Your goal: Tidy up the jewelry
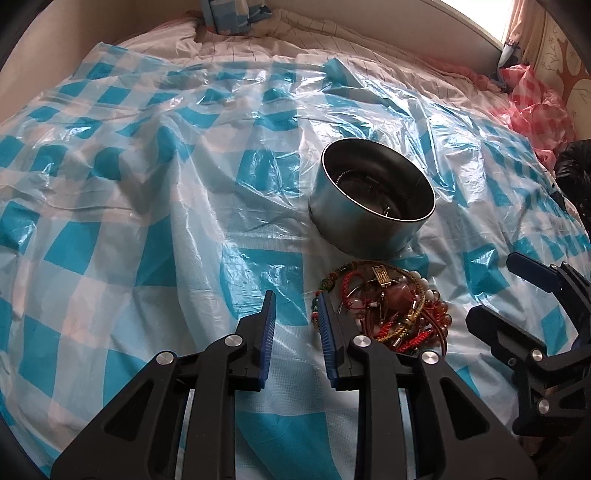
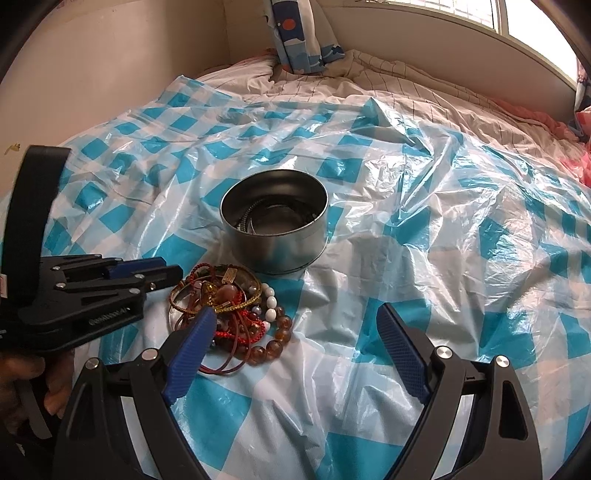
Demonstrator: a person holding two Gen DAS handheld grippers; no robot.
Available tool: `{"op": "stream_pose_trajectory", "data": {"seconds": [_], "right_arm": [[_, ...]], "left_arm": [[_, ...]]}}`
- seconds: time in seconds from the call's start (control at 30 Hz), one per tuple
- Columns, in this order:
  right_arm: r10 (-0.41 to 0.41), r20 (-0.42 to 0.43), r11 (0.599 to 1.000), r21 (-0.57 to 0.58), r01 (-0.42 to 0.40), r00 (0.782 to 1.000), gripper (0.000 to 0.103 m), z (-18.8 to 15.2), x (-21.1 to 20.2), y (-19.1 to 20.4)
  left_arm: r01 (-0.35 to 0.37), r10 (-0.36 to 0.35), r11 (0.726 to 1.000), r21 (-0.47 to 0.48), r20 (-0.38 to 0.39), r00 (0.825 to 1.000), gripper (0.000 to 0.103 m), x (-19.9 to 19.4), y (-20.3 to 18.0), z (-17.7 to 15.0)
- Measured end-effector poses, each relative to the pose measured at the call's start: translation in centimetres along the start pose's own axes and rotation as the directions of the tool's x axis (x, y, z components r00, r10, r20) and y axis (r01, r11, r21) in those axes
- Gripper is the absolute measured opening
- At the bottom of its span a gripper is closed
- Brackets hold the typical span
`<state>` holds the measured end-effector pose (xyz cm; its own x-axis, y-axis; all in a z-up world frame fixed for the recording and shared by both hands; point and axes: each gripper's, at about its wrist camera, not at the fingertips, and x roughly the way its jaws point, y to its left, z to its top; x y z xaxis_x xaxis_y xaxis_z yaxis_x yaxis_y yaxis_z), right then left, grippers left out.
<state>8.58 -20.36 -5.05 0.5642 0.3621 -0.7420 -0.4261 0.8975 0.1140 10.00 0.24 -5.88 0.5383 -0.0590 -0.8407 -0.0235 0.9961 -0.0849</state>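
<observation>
A pile of bracelets [image 1: 388, 306] of red cord, gold bands and amber and white beads lies on the blue-checked plastic sheet [image 1: 147, 184], just in front of a round metal tin [image 1: 373, 201]. The tin [image 2: 275, 229] holds a few dark and silvery pieces. My left gripper [image 1: 295, 314] is open and empty, its right finger at the pile's left edge. My right gripper [image 2: 295, 328] is wide open and empty, its left finger over the pile [image 2: 236, 306]. The right gripper also shows in the left wrist view [image 1: 517, 291], right of the pile. The left gripper also shows in the right wrist view [image 2: 168, 273], left of the pile.
The sheet covers a bed with striped pinkish bedding [image 2: 369, 77]. A blue patterned pillow [image 2: 299, 33] leans against the wall at the back. A pink checked plastic bag [image 1: 535, 107] lies at the far right. A window [image 2: 498, 18] is behind the bed.
</observation>
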Motion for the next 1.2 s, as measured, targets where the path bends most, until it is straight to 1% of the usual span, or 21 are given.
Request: {"op": "stream_pose_trajectory", "data": {"seconds": [0.13,0.27,0.43,0.5,0.57,0.63,0.7,0.77,0.83,0.9,0.93,1.0,1.1,1.2], "right_arm": [[0.001,0.001,1.0,-0.002,-0.001,1.0,0.086,0.1,-0.1,0.0],[0.002,0.002,1.0,-0.001,-0.002,1.0,0.086,0.2,-0.1,0.1],[0.001,0.001,1.0,0.0,-0.001,1.0,0.087,0.3,-0.1,0.1],[0.002,-0.002,1.0,0.001,-0.002,1.0,0.087,0.3,-0.1,0.1],[0.002,-0.006,1.0,0.001,-0.002,1.0,0.087,0.3,0.0,0.0],[0.0,-0.01,1.0,0.001,0.0,1.0,0.087,0.2,0.0,0.0],[0.001,-0.014,1.0,0.003,-0.001,1.0,0.087,0.1,0.1,-0.1],[0.002,-0.021,1.0,0.003,-0.002,1.0,0.087,-0.1,0.3,-0.2],[0.006,-0.029,1.0,-0.001,-0.006,1.0,0.087,-0.2,0.5,-0.2],[0.018,-0.038,1.0,-0.012,-0.019,0.999,0.087,-0.3,0.7,0.1],[0.023,-0.042,1.0,-0.018,-0.024,0.999,0.087,-0.3,0.8,0.2],[0.033,-0.048,0.999,-0.032,-0.035,0.998,0.087,-0.4,0.9,0.6],[0.057,-0.053,0.997,-0.057,-0.06,0.997,0.087,-0.6,0.9,1.2],[0.072,-0.065,0.993,-0.086,-0.078,0.995,0.087,-0.7,1.2,1.9]], "left_arm": [[0.01,-0.01,1.0,0.023,-0.018,1.0,0.022,0.4,-0.6,-0.1],[-0.016,0.018,0.999,0.045,-0.033,0.999,0.022,0.9,-1.0,-0.2],[-0.068,0.07,0.995,0.066,-0.039,0.997,0.022,1.2,-1.1,-0.4],[-0.078,0.084,0.99,0.12,-0.046,0.995,0.02,1.5,-1.9,-0.7],[-0.079,0.088,0.983,0.165,-0.044,0.995,0.007,1.5,-2.8,-1.0],[-0.074,0.082,0.982,0.173,-0.039,0.996,0.005,1.4,-3.0,-1.0],[-0.056,0.062,0.987,0.15,-0.033,0.998,0.005,1.1,-2.7,-0.8],[-0.021,0.022,0.996,0.082,-0.014,1.0,0.005,0.3,-1.4,-0.4],[0.079,-0.079,0.997,-0.015,0.027,0.997,0.005,-0.9,0.2,0.1],[0.158,-0.151,0.985,-0.066,0.09,0.984,0.005,-2.1,1.2,0.5],[0.181,-0.172,0.98,-0.079,0.111,0.979,0.005,-2.4,1.4,0.5],[0.201,-0.187,0.975,-0.09,0.146,0.972,0.005,-3.0,1.6,0.6],[0.223,-0.204,0.971,-0.09,0.179,0.963,0.005,-3.5,1.6,0.7],[0.219,-0.199,0.971,-0.097,0.182,0.963,0.005,-3.4,1.9,0.9]]}}
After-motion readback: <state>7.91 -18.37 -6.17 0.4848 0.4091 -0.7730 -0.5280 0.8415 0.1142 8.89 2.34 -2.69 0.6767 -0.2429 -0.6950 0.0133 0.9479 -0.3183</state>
